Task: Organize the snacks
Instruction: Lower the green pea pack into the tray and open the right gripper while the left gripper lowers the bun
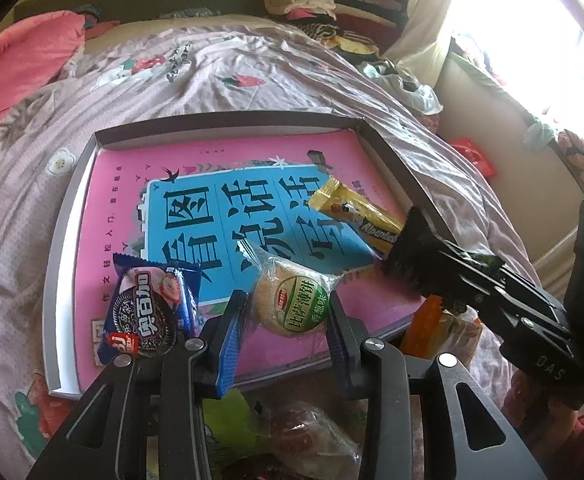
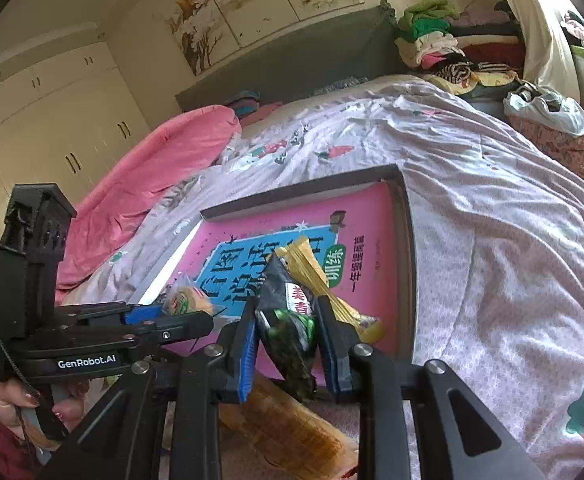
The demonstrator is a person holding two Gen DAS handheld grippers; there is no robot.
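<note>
A shallow grey box [image 1: 64,236] with a pink book cover inside lies on the bed. In it are a blue Oreo pack [image 1: 148,304] and a yellow Alpenliebe bar [image 1: 356,216]. My left gripper [image 1: 288,316] is shut on a round cracker pack with a green label [image 1: 292,300], holding it over the box's near edge. My right gripper [image 2: 288,328] is shut on a dark green-black snack pack [image 2: 288,320], held above the box's near right part beside the yellow bar [image 2: 312,276]. The right gripper's black pack also shows in the left wrist view [image 1: 416,256].
The box [image 2: 406,240] rests on a striped floral quilt [image 2: 492,240]. An orange wafer pack [image 2: 292,432] and other wrapped snacks [image 1: 308,436] lie in front of the box. A pink blanket [image 2: 152,168] lies at the far left; piled clothes [image 2: 444,44] at the headboard.
</note>
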